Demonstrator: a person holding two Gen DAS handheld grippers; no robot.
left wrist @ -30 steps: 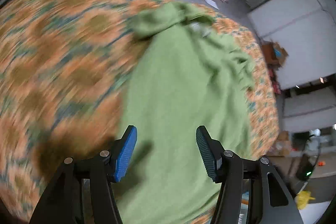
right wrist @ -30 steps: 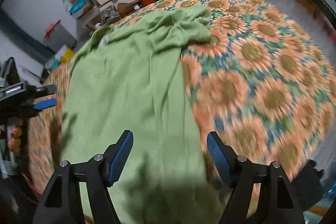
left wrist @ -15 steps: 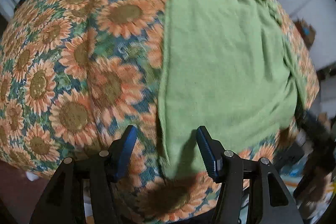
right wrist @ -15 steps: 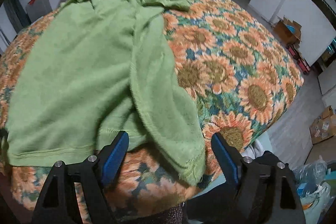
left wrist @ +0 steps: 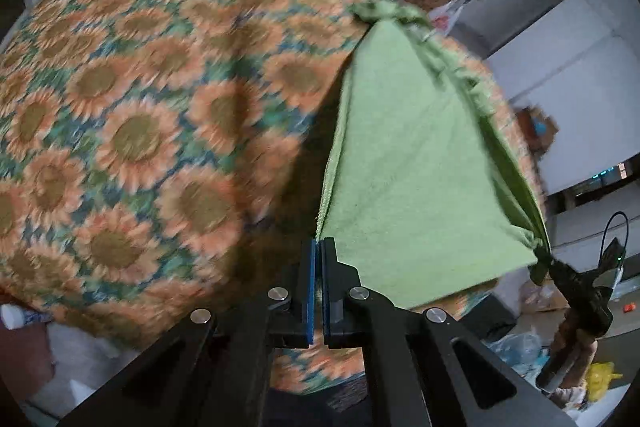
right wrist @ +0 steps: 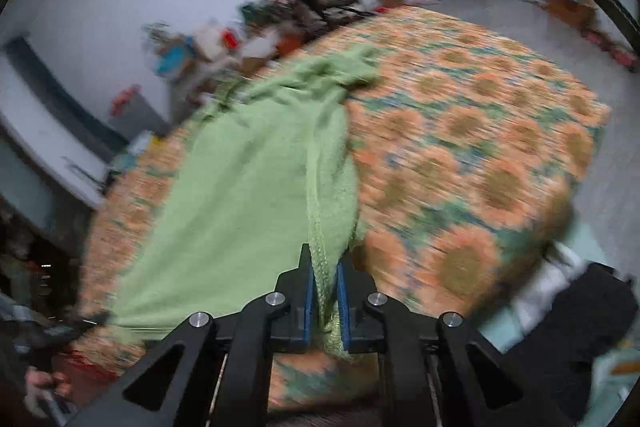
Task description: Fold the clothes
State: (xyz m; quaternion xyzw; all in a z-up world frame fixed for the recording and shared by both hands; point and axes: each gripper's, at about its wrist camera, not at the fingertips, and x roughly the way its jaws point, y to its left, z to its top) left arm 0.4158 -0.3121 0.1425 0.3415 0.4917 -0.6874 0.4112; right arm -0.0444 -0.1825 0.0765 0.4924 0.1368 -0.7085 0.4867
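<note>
Left wrist view showed the left gripper, its fingers just closed on the green garment's corner. The right gripper, fingers also just closed, clamped the opposite bunched hem over the sunflower bedspread.

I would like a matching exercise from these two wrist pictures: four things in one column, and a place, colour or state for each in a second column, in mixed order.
Things:
1. green garment
2. sunflower cover
3. left gripper
4. right gripper

Descriptions:
a. orange flowers on blue-green
b. shut on a thick bunched corner
c. plain, stretched between both grippers
d. shut on a thin hem corner

Pairs: 1-c, 2-a, 3-d, 4-b
</note>
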